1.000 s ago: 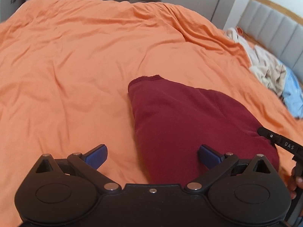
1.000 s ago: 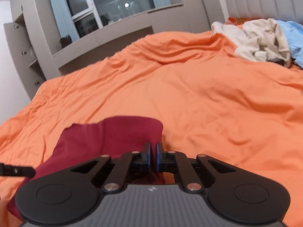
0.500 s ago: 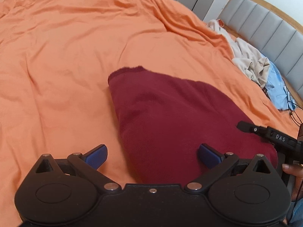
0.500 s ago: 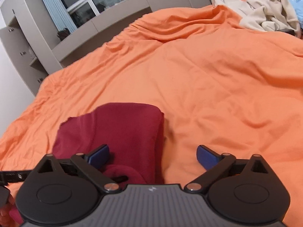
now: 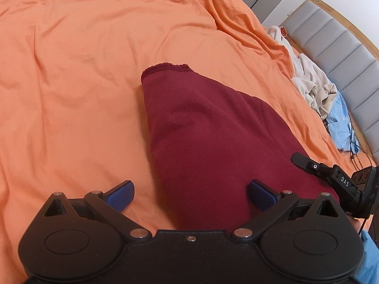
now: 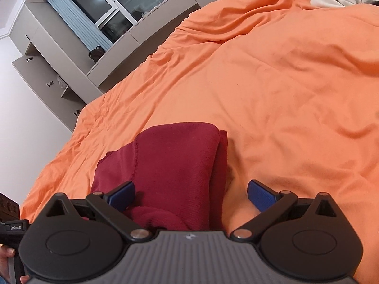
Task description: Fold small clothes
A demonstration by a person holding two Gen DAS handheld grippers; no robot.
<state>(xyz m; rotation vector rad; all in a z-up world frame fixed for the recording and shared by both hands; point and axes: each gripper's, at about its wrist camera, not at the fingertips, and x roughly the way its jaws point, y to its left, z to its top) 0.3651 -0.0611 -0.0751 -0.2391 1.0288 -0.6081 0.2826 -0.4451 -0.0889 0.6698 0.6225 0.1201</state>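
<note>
A folded dark red garment (image 5: pixel 213 137) lies on the orange bedcover (image 5: pixel 83 75). My left gripper (image 5: pixel 190 195) is open just above its near edge, blue pads spread wide, the right pad over the cloth and the left pad over the bedcover. In the right wrist view the same garment (image 6: pixel 170 165) lies folded, with a thick fold edge on its right side. My right gripper (image 6: pixel 190 195) is open over the garment's near right corner, nothing pinched between its pads. The other gripper's black body (image 5: pixel 336 179) shows at the right of the left wrist view.
A heap of beige and light blue clothes (image 5: pixel 317 87) lies by the grey padded headboard (image 5: pixel 343 47). Grey cabinets and a window (image 6: pixel 94 19) stand beyond the bed's far side. A hand (image 6: pixel 7 258) shows at the lower left of the right wrist view.
My right gripper was shut near the garment a second ago and now stands wide open. Both grippers tilted down and sank nearer the garment. The left one stayed open.
</note>
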